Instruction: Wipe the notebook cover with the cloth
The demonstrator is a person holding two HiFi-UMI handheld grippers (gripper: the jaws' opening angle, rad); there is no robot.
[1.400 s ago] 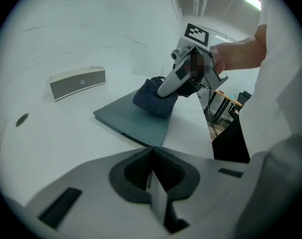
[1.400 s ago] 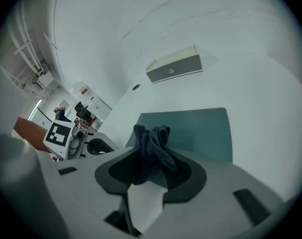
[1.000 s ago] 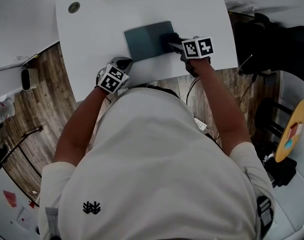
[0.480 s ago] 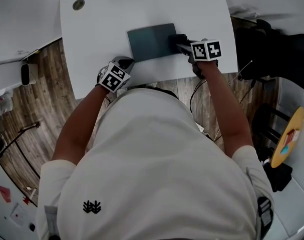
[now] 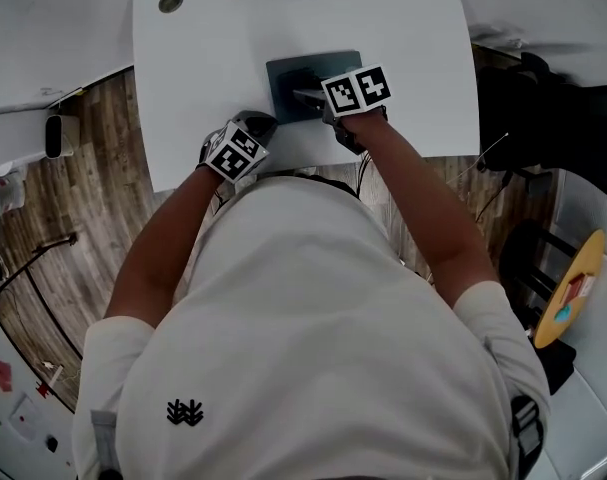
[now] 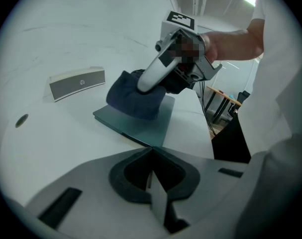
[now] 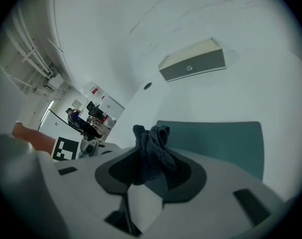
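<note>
Your dark teal notebook lies flat on the white table, near the middle. The right gripper pinches a bunched dark blue cloth and holds it on the cover. The left gripper, jaws pressed together with nothing between them, is at the near edge of the table, just left of the notebook.

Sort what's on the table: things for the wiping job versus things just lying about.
In the job: notebook; cloth; right gripper, shut on the cloth.
Lying about: grey box; round grommet; left gripper, shut and empty.
</note>
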